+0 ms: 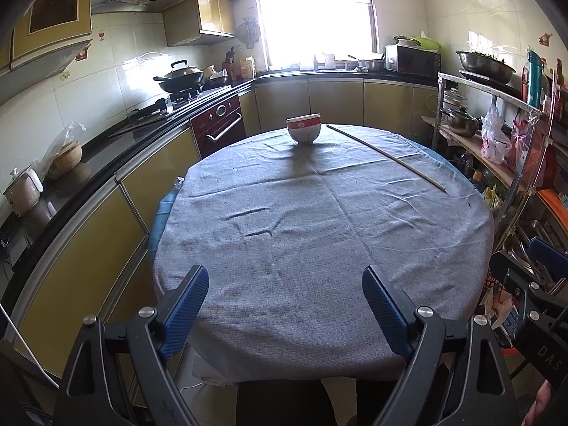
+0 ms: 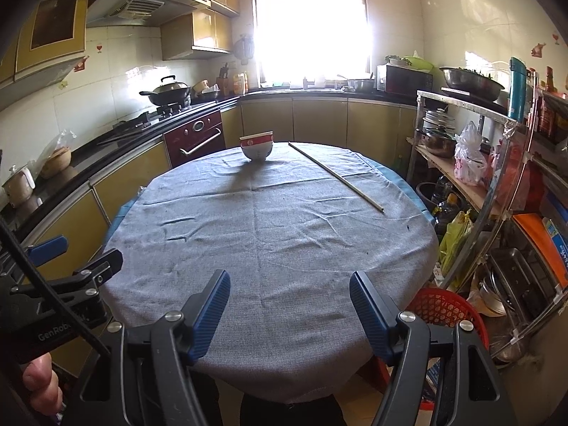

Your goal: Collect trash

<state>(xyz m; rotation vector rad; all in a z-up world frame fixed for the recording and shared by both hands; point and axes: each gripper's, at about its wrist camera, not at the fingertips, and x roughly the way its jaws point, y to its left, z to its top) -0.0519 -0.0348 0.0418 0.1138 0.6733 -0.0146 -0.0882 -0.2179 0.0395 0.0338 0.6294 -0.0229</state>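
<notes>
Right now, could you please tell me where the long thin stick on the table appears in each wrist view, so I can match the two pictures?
Left wrist view: the long thin stick lies on the grey tablecloth, upper right, slanting from near the bowls towards the right edge.
Right wrist view: the stick lies right of centre, upper half, on the same slant.
Shared landmark: the stacked red-and-white bowls, just left of the stick's far end.

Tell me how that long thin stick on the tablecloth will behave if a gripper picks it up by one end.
The stick looks straight and thin, so probably stiff and light. Being so long, it would likely droop or swing if held by one end. It looks round and lies near the table's right edge, so a push might roll it off, though the wrinkled cloth may slow it.
</notes>
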